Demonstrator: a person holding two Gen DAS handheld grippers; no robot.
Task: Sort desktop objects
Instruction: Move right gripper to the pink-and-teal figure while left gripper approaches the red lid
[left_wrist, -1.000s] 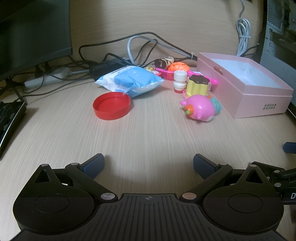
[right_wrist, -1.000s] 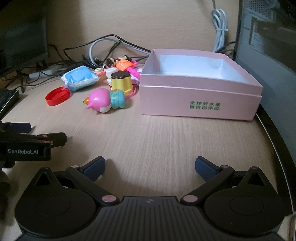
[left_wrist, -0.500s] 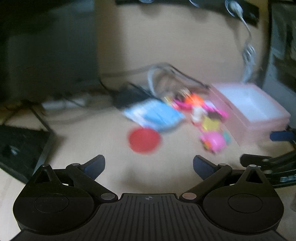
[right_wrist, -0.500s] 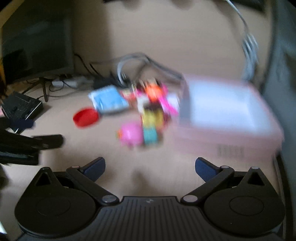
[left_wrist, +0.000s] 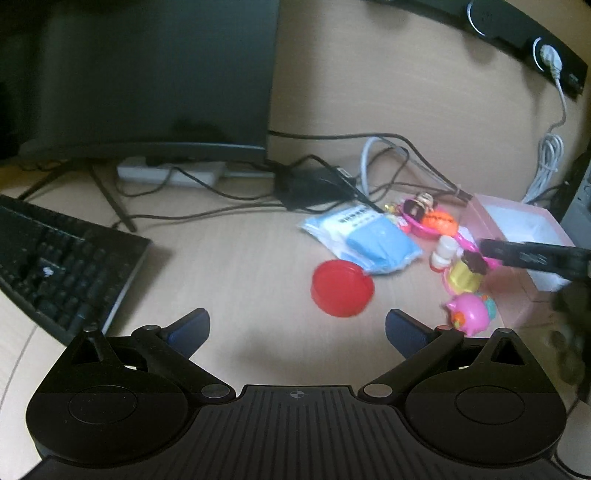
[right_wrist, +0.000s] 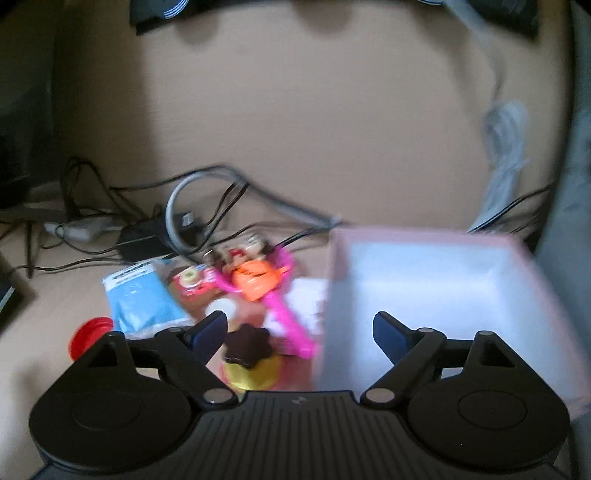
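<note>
Since a second ago both of our grippers have lifted and tipped downward, and the right gripper (right_wrist: 295, 328) has travelled forward until it hangs over the toy pile and the near edge of the pink box (right_wrist: 436, 295).

We hold the left gripper (left_wrist: 295, 328) above bare desk (left_wrist: 229, 266), its fingers spread wide and holding nothing. Just ahead of it lies the red lid (left_wrist: 341, 293), touching the blue wet-wipe pack (left_wrist: 364, 242). To the right stand the yellow pudding toy (left_wrist: 466, 275) and the pink pig toy (left_wrist: 469, 314), both close beside the box.

Our right fingers are spread too, gripping nothing; the pudding toy sits low between them, nearer the left finger, though this view is blurred. The keyboard (left_wrist: 55, 273) and monitor (left_wrist: 140, 74) lie to the left.
</note>
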